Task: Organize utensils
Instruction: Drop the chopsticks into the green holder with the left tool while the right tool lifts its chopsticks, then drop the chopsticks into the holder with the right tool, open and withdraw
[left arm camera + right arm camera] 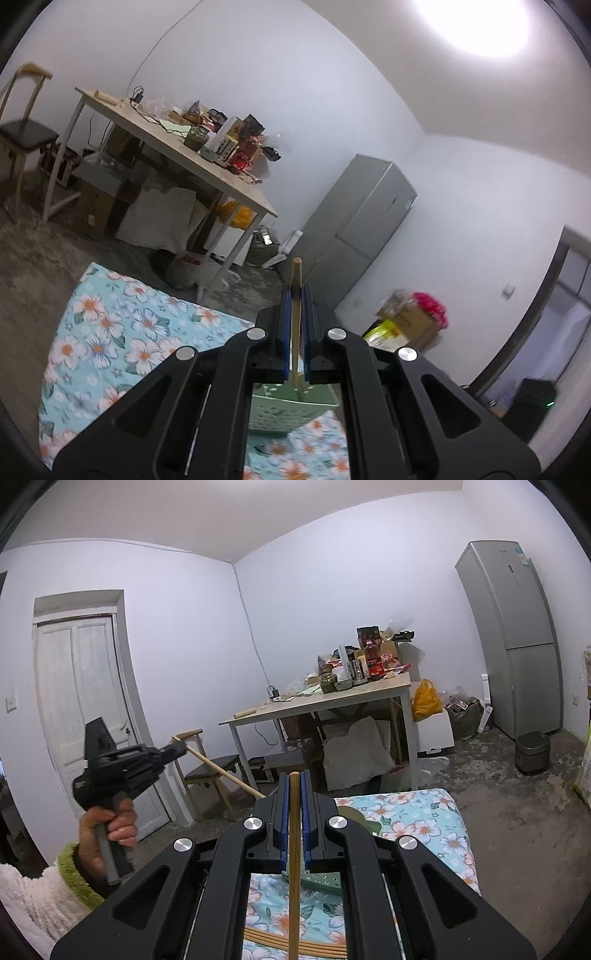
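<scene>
My left gripper (295, 291) is shut on a wooden chopstick (296, 273) that pokes out past its blue pads. Under it sits a pale green perforated basket (288, 410) on a floral cloth (110, 332). My right gripper (294, 777) is shut on a second wooden chopstick (294, 849), which runs down between the pads. The right wrist view also shows the left gripper (179, 746) raised at the left in a person's hand (110, 823), its chopstick (221, 773) slanting down to the right. Several more chopsticks (273, 941) lie on the cloth (424, 823) near the basket (321, 880).
Beyond the cloth stands a cluttered table (332, 701) with bags and boxes under it. A chair (214, 771) and a white door (85, 701) are at the left. A grey fridge (517, 638) and a small dark pot (532, 751) are at the right.
</scene>
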`<state>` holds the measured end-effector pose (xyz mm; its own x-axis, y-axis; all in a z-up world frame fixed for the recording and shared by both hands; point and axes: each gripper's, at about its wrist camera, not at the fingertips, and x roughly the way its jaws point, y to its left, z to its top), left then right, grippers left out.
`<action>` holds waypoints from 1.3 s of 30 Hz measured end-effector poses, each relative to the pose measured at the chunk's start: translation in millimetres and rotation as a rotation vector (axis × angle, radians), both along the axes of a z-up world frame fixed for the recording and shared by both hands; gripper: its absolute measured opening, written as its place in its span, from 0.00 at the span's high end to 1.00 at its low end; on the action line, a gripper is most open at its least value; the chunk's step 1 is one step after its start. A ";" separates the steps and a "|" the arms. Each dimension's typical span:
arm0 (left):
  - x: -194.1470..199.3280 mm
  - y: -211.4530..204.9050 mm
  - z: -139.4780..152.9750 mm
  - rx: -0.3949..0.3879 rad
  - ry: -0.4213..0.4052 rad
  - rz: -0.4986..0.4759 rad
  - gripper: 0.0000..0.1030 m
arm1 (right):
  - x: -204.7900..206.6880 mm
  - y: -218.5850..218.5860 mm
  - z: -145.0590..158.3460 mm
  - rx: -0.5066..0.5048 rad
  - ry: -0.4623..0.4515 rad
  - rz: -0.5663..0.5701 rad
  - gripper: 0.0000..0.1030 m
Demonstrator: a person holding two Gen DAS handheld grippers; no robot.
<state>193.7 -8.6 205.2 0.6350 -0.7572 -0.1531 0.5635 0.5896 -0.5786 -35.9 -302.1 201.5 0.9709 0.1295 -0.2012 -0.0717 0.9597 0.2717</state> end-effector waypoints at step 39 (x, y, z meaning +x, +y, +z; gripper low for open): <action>-91.5 31.0 -136.3 0.391 0.192 0.081 0.19 | 154.7 6.8 65.6 0.033 -0.227 0.047 0.94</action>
